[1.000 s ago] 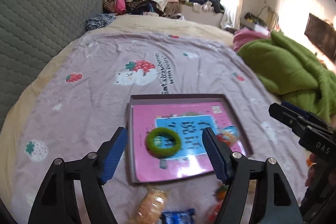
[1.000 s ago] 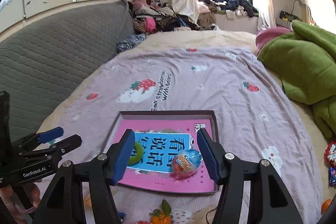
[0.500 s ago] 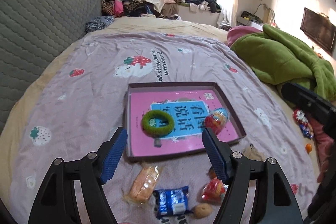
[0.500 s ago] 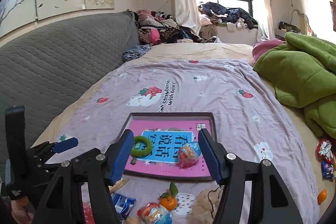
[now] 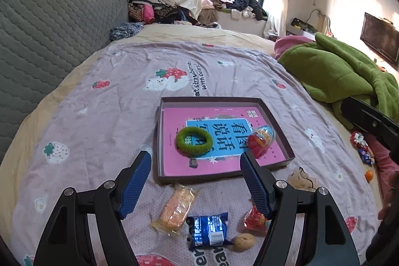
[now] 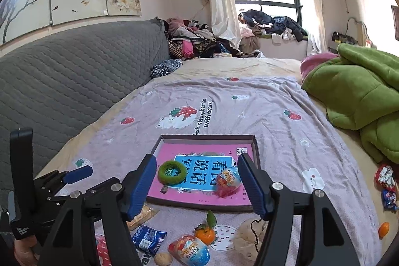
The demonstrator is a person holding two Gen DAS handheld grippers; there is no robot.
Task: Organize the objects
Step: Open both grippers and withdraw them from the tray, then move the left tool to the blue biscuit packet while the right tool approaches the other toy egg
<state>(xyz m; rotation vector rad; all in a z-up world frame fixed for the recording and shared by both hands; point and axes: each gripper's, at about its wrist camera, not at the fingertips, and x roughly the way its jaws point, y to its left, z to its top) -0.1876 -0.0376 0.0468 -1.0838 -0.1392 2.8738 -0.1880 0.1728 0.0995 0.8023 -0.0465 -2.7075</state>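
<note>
A shallow brown box (image 5: 159, 131) (image 6: 256, 148) with a pink book in its bottom lies on the bedspread. In it are a green fuzzy ring (image 5: 194, 141) (image 6: 172, 172) and a red-blue toy egg (image 5: 260, 140) (image 6: 228, 181). In front of the box lie an orange snack pack (image 5: 175, 208), a blue packet (image 5: 208, 228) (image 6: 148, 238), a walnut (image 5: 243, 239) (image 6: 163, 258), a second toy egg (image 6: 190, 249), a tangerine (image 6: 205, 232) and a beige pouch (image 6: 250, 233). My left gripper (image 5: 195, 186) and right gripper (image 6: 197, 186) are open and empty, above the loose items.
A green blanket (image 5: 344, 76) is heaped at the right. A grey quilted headboard (image 5: 49, 36) runs along the left. More wrappers (image 6: 386, 183) and a small orange (image 6: 384, 228) lie at the bed's right edge. Clothes pile up at the far end.
Both grippers have drawn back and up from the box, so the loose snacks in front of it have come into view. Both stay open.
</note>
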